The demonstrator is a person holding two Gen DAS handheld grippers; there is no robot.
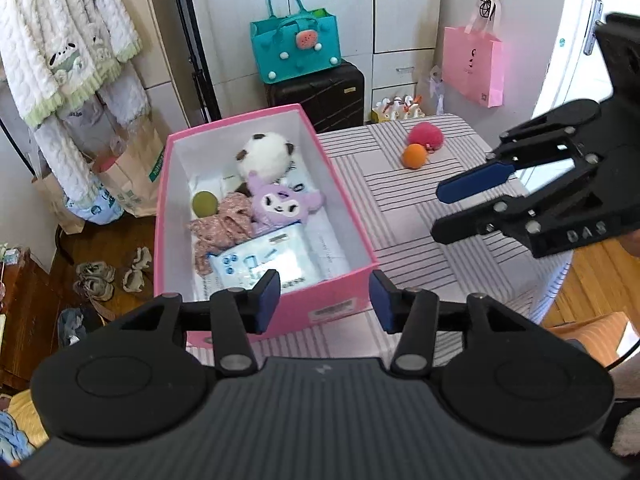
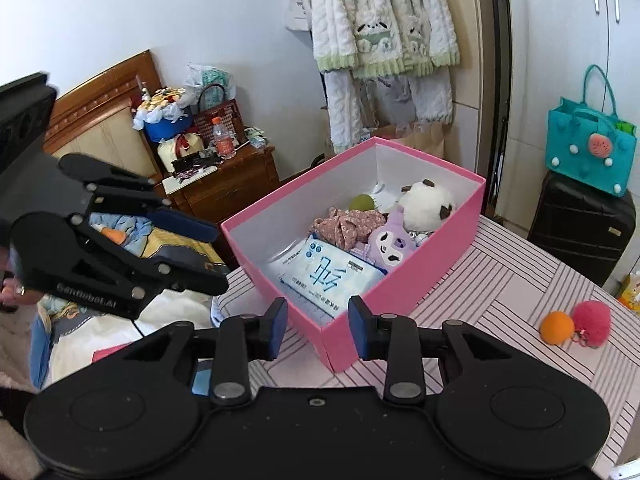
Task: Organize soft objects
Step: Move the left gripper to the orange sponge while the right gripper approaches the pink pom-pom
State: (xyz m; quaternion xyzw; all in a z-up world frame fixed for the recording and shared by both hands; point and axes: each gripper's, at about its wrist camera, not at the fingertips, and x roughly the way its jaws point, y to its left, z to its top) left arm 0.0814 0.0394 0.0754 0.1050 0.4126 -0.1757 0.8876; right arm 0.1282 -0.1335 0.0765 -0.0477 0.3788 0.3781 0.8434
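Sitting at one corner of the striped bench (image 1: 420,208), the pink box (image 2: 400,280) holds a wipes pack (image 2: 324,276), purple plush (image 1: 280,204) and panda plush (image 1: 264,152). Left gripper (image 1: 325,300) and right gripper (image 2: 318,328) hover with jaws spread, empty. An orange ball (image 1: 415,156) touches a pink pompom (image 1: 426,135) near the far edge.

Pink box (image 1: 256,120) with white interior, holding a white-and-brown plush (image 1: 262,152), a lilac plush (image 1: 280,204), an olive-green ball (image 1: 205,205), floral pink cloth (image 1: 224,224) and a pale blue wipes pack (image 1: 272,260). White tabletop (image 1: 400,200) with dark stripes; orange ball (image 1: 415,156) and red pompom (image 1: 426,135).
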